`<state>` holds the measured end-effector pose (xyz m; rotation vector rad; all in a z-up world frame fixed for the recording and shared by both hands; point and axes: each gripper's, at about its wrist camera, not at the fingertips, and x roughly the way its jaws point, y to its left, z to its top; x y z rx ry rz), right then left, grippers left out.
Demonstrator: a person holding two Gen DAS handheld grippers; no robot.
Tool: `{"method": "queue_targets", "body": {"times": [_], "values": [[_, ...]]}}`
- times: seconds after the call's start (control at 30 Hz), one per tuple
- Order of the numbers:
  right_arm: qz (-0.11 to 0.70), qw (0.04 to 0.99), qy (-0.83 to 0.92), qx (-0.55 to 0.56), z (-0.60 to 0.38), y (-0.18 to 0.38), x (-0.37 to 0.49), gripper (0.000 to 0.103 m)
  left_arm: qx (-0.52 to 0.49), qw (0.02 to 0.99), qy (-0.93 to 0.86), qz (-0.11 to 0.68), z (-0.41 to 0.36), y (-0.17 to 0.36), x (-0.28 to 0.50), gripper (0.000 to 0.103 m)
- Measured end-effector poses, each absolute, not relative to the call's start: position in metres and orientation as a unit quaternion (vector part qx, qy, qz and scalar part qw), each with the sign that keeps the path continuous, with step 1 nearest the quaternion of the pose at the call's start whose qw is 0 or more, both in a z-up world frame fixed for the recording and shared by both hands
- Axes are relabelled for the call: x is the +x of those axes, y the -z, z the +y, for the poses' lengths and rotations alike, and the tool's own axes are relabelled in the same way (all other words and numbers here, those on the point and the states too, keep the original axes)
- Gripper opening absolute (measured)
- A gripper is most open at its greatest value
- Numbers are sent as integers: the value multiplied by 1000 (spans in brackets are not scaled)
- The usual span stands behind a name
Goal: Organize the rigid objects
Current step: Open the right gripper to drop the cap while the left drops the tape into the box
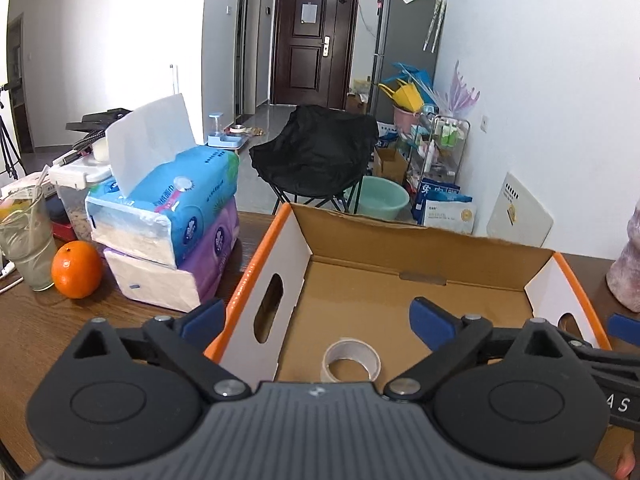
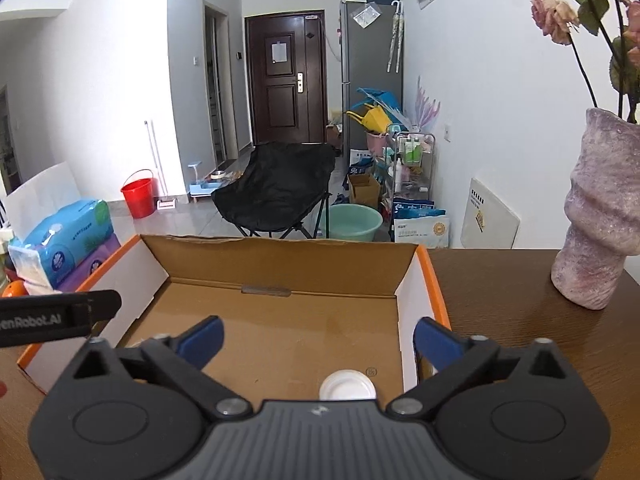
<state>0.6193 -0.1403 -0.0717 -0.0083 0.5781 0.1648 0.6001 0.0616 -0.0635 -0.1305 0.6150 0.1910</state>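
Observation:
An open cardboard box with orange edges (image 1: 276,256) (image 2: 280,264) stands on the wooden table in front of both grippers. A roll of pale tape (image 1: 351,362) lies on the box floor, just below and between the blue pads of my left gripper (image 1: 318,318), which is open and touches nothing. In the right wrist view a white round lid (image 2: 347,387) rests on the box floor under my right gripper (image 2: 318,340), also open with nothing pressed between its pads. The left gripper's black body (image 2: 60,316) shows at the left of that view.
Two stacked tissue packs (image 1: 168,224), an orange (image 1: 77,269) and a glass with a straw (image 1: 28,240) stand left of the box. A mottled pink vase with flowers (image 2: 600,220) stands to its right. Beyond the table are a black folding chair (image 1: 316,156) and a green basin (image 1: 380,202).

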Motion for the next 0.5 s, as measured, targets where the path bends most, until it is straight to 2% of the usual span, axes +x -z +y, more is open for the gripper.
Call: {"method": "queue_targets", "body": {"times": [0.5], "values": [[280,957,-79,1,-147,62,612,103,-70,945,-98,303,61,57,588,103]]}}
